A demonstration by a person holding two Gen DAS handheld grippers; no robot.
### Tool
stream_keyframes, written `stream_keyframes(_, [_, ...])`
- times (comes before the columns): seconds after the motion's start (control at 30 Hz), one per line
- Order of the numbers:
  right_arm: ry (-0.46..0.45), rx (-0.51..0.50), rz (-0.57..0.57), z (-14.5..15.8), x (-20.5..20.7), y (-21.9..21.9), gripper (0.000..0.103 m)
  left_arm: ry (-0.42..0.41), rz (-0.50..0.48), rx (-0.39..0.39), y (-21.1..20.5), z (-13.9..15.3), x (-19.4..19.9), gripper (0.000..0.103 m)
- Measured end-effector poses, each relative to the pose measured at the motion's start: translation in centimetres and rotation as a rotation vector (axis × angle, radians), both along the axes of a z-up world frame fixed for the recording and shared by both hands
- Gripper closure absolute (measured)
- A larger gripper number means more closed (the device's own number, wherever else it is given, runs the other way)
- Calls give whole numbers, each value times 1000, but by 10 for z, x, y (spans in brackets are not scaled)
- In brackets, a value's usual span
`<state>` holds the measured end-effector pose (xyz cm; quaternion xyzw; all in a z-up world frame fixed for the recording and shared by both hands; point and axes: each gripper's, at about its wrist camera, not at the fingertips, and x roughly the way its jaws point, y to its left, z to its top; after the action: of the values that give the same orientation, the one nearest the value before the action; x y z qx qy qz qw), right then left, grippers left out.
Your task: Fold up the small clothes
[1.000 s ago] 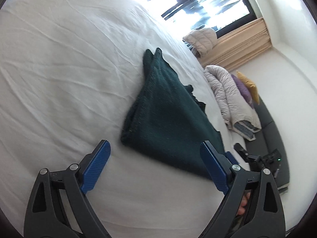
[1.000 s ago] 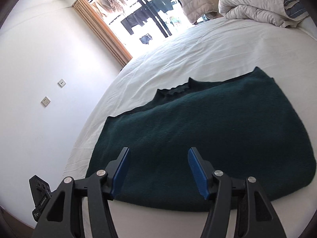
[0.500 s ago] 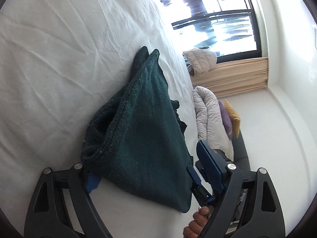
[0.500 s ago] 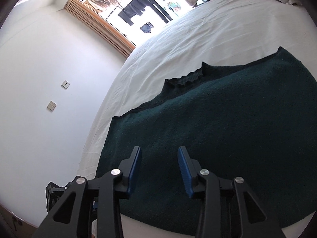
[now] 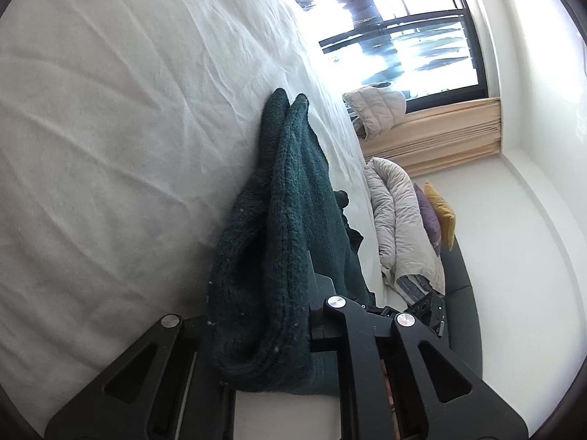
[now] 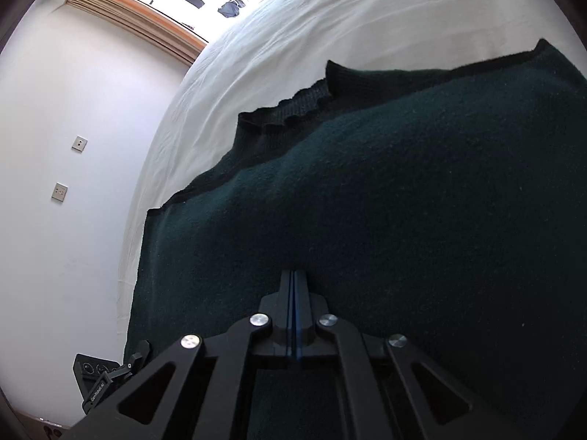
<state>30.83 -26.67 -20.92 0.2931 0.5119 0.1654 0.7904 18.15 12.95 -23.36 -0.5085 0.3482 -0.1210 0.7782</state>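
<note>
As both sets of jaws come together on a dark green knitted sweater, the fold gets its start: a second ago the two tools hovered wide open short of the near edge, and half a second ago they were still narrowing. Nearest the lens, the left gripper is closing on a thick bunched roll of the knit at its near corner, the wool filling the space between the black arms and hiding the blue pads. The right gripper now shows its blue pads pressed flat together with the tips sunk into the fabric, though whether any cloth is pinched cannot be told from here. Beyond the tools the garment lies spread on the white bedsheet, its ribbed collar at the far edge. Farther off, a rumpled pale quilt lies before the bright window. With the hem apparently gathered, the lift and carry toward the collar looks next.
</note>
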Motion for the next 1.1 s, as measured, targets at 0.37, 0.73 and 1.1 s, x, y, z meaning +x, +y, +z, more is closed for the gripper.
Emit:
stream_keyframes(0.37, [-43,75,38,-6,-5,-10,103,-154,-69,295,-51,87,18,96])
stream_keyframes(0.73, [-95,561,-38,3,-14,-142,31,-404,-546,759,-301,116,26,96])
stream_keyframes(1.1, [-68,734,-32,-21,-6,-146,30,-421,-608,895,-340,82,13,96])
